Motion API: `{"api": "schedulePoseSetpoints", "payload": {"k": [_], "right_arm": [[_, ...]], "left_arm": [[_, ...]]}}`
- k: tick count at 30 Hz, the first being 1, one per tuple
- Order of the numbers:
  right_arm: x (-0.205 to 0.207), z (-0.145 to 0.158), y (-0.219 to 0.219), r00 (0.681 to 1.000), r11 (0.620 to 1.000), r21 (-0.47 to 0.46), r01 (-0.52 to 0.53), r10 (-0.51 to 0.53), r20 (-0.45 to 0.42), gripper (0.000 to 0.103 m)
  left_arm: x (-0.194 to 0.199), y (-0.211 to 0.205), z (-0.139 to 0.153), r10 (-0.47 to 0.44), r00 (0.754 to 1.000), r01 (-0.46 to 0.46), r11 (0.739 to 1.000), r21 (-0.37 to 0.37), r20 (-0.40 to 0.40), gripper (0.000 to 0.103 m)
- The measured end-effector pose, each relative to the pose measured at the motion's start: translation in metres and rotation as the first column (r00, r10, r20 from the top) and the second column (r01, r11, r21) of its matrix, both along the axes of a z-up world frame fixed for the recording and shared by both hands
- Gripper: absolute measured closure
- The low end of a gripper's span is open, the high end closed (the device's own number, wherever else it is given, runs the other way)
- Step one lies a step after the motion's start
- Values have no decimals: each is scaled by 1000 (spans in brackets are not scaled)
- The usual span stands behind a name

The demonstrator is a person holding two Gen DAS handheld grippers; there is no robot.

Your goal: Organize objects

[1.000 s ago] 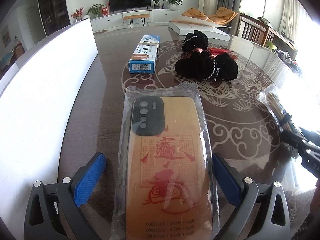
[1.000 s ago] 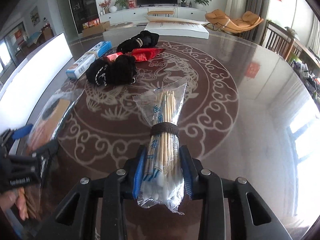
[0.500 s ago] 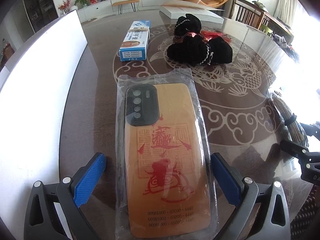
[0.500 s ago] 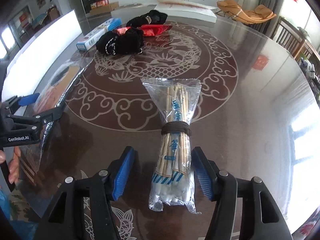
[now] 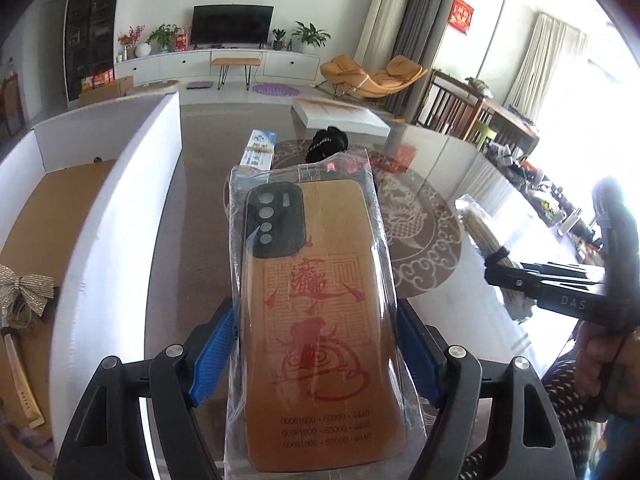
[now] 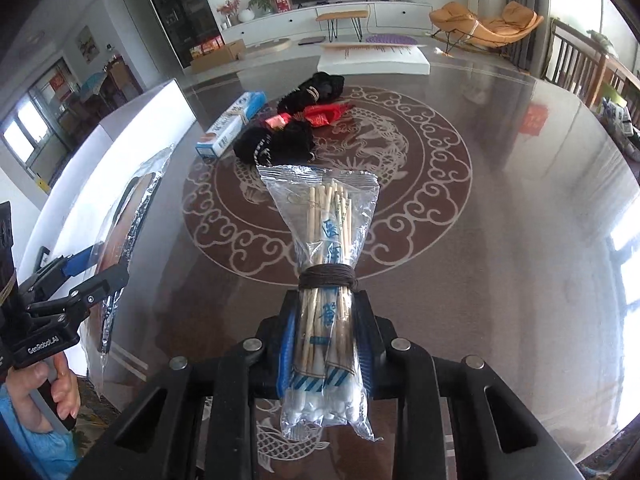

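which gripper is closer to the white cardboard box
Left. The left gripper, closing on the bagged phone case, is right beside the white cardboard box; the right gripper, holding the chopsticks bundle, is farther away.

I hold the left black two-finger gripper with blue pads (image 5: 316,356) angled downward, its jaws closing against the sides of the plastic-wrapped orange phone case (image 5: 316,320), lifted clear of the table. My right black gripper with blue pads (image 6: 326,344) points more steeply down, clamped tight on the bagged bundle of wooden chopsticks (image 6: 326,280). My bare left hand (image 6: 48,392) wraps its handle; my right hand (image 5: 604,360) grips the other.
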State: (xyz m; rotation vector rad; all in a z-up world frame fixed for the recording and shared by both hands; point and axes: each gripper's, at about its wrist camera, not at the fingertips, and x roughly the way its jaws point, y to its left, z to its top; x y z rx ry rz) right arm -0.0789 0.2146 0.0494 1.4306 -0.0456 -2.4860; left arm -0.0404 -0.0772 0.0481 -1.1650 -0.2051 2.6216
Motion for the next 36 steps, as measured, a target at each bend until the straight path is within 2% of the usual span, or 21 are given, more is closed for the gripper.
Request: {"api": "schedulePoseSetpoints", "payload": {"k": [4, 6, 8, 10, 12, 14, 16, 17, 18, 19, 20, 21, 23, 27, 29, 30, 32, 34, 36], "right_arm": [[7, 46, -48, 993, 994, -63, -89, 83, -89, 76], [10, 70, -84, 980, 981, -110, -158, 142, -138, 76], [13, 89, -127, 963, 957, -167, -237, 208, -174, 76], [17, 101, -178, 936, 921, -208, -331, 293, -193, 76], [19, 104, -229, 906, 882, -225, -415, 377, -194, 76], [22, 99, -275, 877, 843, -245, -478, 444, -183, 76], [21, 87, -315, 850, 807, -271, -526, 509, -135, 74], [22, 76, -332, 837, 792, -282, -542, 540, -93, 63], [21, 66, -345, 827, 783, -292, -549, 561, -51, 43], [21, 57, -352, 824, 785, -291, -546, 566, -20, 35], [22, 50, -353, 830, 796, -280, -536, 558, -2, 28], [24, 47, -349, 838, 808, -264, -527, 546, -1, 28], [28, 47, -330, 856, 828, -229, -511, 515, -49, 24], [25, 52, -263, 917, 905, -172, -389, 363, -167, 0], [11, 49, -219, 944, 947, -145, -288, 255, -211, 0], [5, 40, -198, 956, 967, -114, -228, 199, -216, 0], [-10, 14, -155, 977, 994, -21, -104, 98, -188, 0], [-19, -17, -111, 988, 997, 71, 5, 7, -156, 0], [-22, -45, -70, 990, 988, 123, 98, -84, -115, 0]], "left_arm": [[35, -58, 58, 86, 993, -77, 991, 107, -81, 28], [49, -95, 81, 161, 979, -149, 984, 98, -126, 28], [59, -134, 93, 244, 960, -239, 970, 53, -138, 28], [64, -174, 92, 338, 931, -341, 940, 3, -136, 28], [66, -209, 80, 420, 902, -426, 903, -56, -98, 28], [60, -236, 59, 473, 880, -473, 871, -132, -29, 27], [52, -252, 34, 530, 847, -509, 831, -224, 41, 27], [50, -257, 24, 556, 829, -527, 811, -253, 55, 27], [50, -262, 16, 572, 817, -538, 800, -264, 70, 27], [49, -262, 11, 578, 812, -542, 799, -261, 84, 27], [50, -260, 8, 577, 812, -544, 802, -247, 87, 27], [52, -257, 9, 573, 816, -545, 807, -227, 76, 27], [52, -242, 14, 551, 834, -534, 822, -195, 40, 26], [46, -183, 31, 424, 905, -424, 893, -153, -36, 22], [41, -145, 43, 326, 944, -330, 936, -118, -55, 16], [40, -125, 49, 272, 961, -277, 956, -96, -56, 9], [37, -87, 51, 163, 986, -165, 986, -41, -48, 2], [31, -52, 45, 71, 997, -71, 997, 4, -14, 0], [22, -19, 28, 7, 1000, -8, 1000, 19, 29, 0]]}}
